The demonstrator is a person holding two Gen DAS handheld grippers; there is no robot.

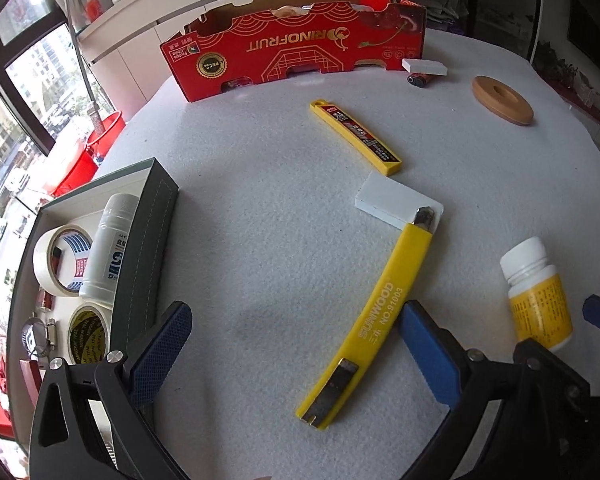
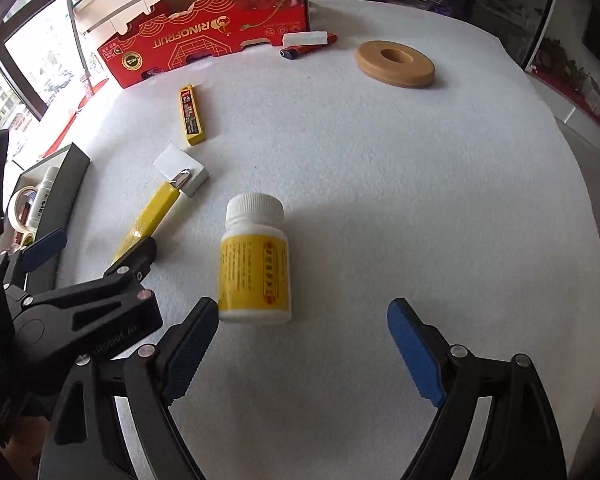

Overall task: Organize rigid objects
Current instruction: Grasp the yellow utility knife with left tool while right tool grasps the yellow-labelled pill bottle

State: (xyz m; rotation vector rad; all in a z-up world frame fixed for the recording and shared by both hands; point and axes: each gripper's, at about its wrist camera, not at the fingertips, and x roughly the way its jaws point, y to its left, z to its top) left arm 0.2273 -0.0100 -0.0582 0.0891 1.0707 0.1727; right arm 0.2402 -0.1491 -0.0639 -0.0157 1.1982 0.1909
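A yellow utility knife [image 1: 380, 304] lies on the white felt table [image 1: 260, 220], its metal tip resting on a flat white block [image 1: 396, 200]. My left gripper [image 1: 296, 344] is open and straddles the knife's rear half, the pads clear of it. In the right wrist view the left gripper [image 2: 94, 250] shows over the knife [image 2: 148, 220]. A white pill bottle with a yellow label [image 2: 256, 260] sits just ahead of my open right gripper [image 2: 304, 348], near the left finger, cap pointing away. The bottle [image 1: 536, 292] also shows in the left wrist view.
A grey box [image 1: 148, 248] at the left holds tape rolls [image 1: 60, 256], a white bottle [image 1: 108, 248] and a hose clamp. Farther back lie a yellow blade case [image 1: 356, 136], a red cardboard box [image 1: 300, 48], a wooden ring [image 1: 502, 98], another white block [image 1: 424, 66] and a lighter [image 1: 420, 79].
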